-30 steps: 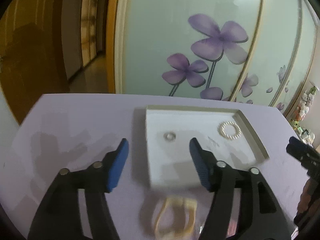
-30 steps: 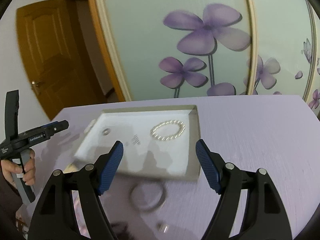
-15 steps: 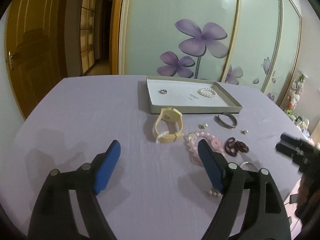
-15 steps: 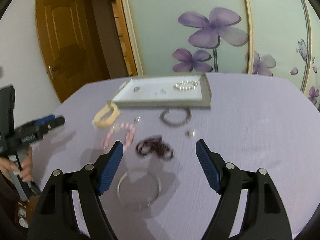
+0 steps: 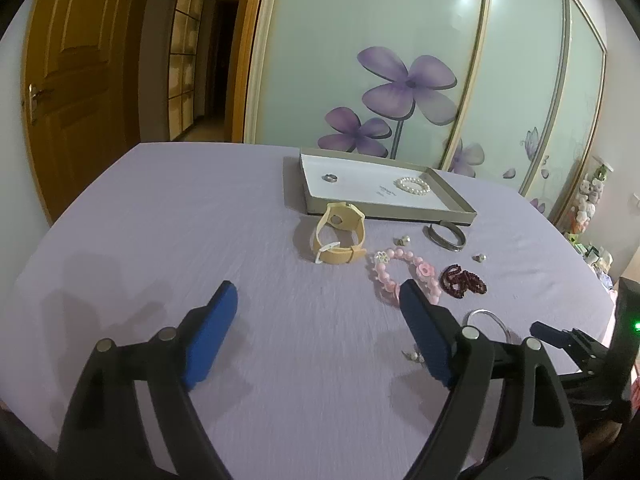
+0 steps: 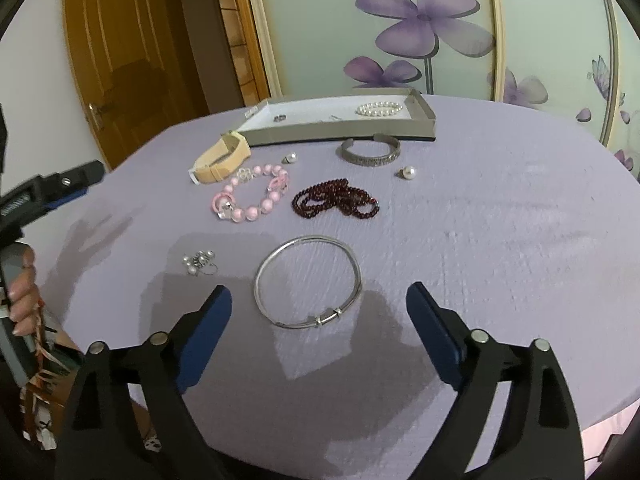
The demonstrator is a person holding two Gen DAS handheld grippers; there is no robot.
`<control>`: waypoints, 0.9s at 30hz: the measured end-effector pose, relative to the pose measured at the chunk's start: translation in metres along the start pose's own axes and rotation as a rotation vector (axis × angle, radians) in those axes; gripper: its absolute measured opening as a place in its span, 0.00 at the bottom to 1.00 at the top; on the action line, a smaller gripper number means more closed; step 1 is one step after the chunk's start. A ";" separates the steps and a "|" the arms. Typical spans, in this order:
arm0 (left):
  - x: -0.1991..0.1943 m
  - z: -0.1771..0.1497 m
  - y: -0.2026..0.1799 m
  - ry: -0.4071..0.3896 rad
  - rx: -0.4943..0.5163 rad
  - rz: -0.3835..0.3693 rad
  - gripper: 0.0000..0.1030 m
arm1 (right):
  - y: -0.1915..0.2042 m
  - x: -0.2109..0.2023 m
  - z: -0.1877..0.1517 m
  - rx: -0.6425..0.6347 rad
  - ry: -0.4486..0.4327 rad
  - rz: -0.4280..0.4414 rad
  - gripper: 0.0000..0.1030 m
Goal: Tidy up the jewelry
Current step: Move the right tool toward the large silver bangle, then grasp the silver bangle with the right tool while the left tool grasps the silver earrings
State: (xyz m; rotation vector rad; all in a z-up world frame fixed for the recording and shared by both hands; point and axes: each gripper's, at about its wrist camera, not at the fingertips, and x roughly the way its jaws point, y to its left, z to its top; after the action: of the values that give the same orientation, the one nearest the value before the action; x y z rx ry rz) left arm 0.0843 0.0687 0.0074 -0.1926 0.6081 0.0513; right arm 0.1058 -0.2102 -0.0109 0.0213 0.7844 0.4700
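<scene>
Now, from the left wrist view, the left gripper (image 5: 316, 308) hangs low over the purple table (image 5: 160, 216) with its blue fingers wide apart and holding nothing, and the grey tray (image 5: 384, 210) sits above the middle of the frame, its long side running left to right, with a ring (image 5: 330, 177) and a pearl bracelet (image 5: 413, 185) inside and a tan watch (image 5: 340, 236) just below it. Next, the right wrist view shows the right gripper (image 6: 319, 308) also spread open and empty, with a thin silver bangle (image 6: 308, 282) lying flat at mid-frame between its tips. Only this view shows clearly a pink bead bracelet (image 6: 252, 194), a dark red bead string (image 6: 335, 199), a small earring pile (image 6: 199, 262) at the left, and the hand (image 6: 22, 292) gripping the other tool at the left edge.
</scene>
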 end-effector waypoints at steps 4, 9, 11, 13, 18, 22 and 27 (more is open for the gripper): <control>-0.003 -0.004 0.001 0.006 -0.003 -0.006 0.81 | 0.007 0.014 0.000 -0.010 0.040 -0.032 0.89; -0.003 -0.007 0.002 0.012 -0.015 -0.013 0.81 | 0.019 0.023 0.004 -0.044 0.055 -0.091 0.89; -0.002 -0.008 0.001 0.017 -0.015 -0.015 0.81 | 0.023 0.026 0.006 -0.057 0.058 -0.098 0.86; -0.001 -0.009 0.000 0.022 -0.014 -0.017 0.81 | 0.023 0.028 0.008 -0.060 0.059 -0.098 0.81; 0.005 -0.013 -0.007 0.044 -0.010 -0.039 0.81 | 0.019 0.024 0.008 -0.079 0.057 -0.082 0.69; 0.012 -0.019 -0.020 0.074 0.007 -0.069 0.81 | 0.012 0.021 0.006 -0.075 0.051 -0.080 0.68; 0.024 -0.029 -0.043 0.119 0.043 -0.103 0.81 | -0.012 0.012 0.007 -0.022 0.031 -0.098 0.68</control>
State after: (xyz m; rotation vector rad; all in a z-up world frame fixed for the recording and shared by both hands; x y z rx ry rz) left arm 0.0925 0.0211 -0.0228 -0.1859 0.7166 -0.0734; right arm 0.1225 -0.2145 -0.0165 -0.0453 0.8067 0.3866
